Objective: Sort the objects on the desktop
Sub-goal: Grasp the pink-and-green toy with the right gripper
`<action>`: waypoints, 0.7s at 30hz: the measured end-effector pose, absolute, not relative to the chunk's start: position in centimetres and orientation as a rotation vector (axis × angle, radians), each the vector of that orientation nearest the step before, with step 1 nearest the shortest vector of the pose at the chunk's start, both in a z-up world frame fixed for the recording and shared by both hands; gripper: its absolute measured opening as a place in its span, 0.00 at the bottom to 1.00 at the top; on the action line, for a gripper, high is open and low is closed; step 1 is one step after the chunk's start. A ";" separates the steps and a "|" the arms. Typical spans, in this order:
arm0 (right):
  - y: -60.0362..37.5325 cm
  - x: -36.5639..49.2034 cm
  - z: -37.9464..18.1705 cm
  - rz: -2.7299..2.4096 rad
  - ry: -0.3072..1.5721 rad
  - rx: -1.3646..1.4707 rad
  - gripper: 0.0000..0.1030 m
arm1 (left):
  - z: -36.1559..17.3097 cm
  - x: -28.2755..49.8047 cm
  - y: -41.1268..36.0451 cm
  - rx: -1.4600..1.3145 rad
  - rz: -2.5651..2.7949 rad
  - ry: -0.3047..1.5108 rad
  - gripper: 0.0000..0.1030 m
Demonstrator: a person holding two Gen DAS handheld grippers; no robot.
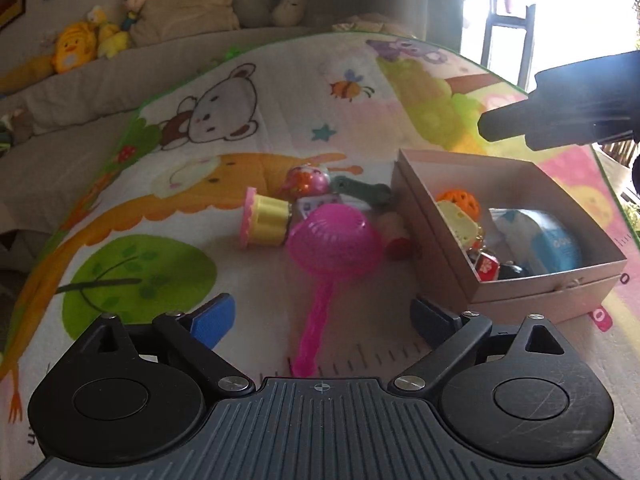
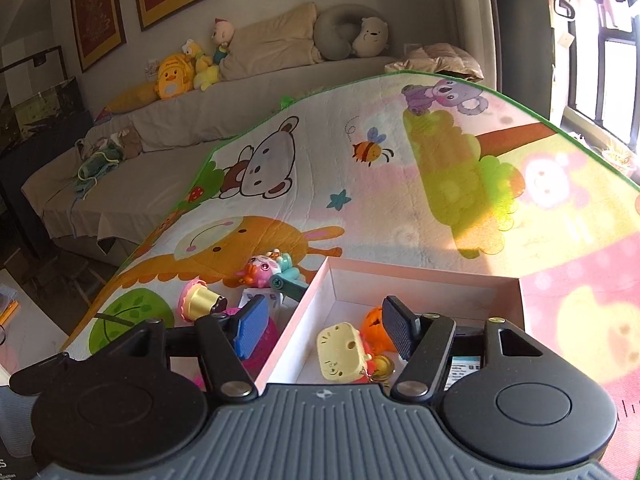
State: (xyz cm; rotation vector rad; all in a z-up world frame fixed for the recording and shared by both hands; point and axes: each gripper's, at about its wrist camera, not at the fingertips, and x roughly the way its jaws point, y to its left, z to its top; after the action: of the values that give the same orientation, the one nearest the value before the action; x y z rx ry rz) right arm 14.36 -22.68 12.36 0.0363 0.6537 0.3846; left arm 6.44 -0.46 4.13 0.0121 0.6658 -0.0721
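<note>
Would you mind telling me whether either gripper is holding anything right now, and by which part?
Nothing is held. The left gripper is open above the pink strainer; the right gripper is open over the pink box, touching nothing.

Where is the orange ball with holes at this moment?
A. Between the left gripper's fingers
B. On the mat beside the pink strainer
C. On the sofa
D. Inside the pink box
D: the orange ball lies inside the pink box, near its far corner.
</note>
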 end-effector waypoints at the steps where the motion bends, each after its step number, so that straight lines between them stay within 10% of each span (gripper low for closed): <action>1: -21.8 14.7 12.4 0.398 0.667 0.032 0.67 | 3.5 5.9 0.3 0.020 -0.048 0.663 0.97; 16: -7.1 31.2 5.1 0.280 0.925 -0.043 0.71 | 0.6 4.7 5.2 -0.132 -0.037 0.678 0.98; 21: -6.8 32.1 3.5 0.291 0.966 -0.061 0.53 | 0.7 4.4 5.3 -0.119 -0.047 0.676 0.99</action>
State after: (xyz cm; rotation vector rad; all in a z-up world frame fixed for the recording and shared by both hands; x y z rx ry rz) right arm 32.10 -6.84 3.55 -0.0611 0.9657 0.2909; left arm 4.42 5.25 0.67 -0.1194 0.6760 -0.0474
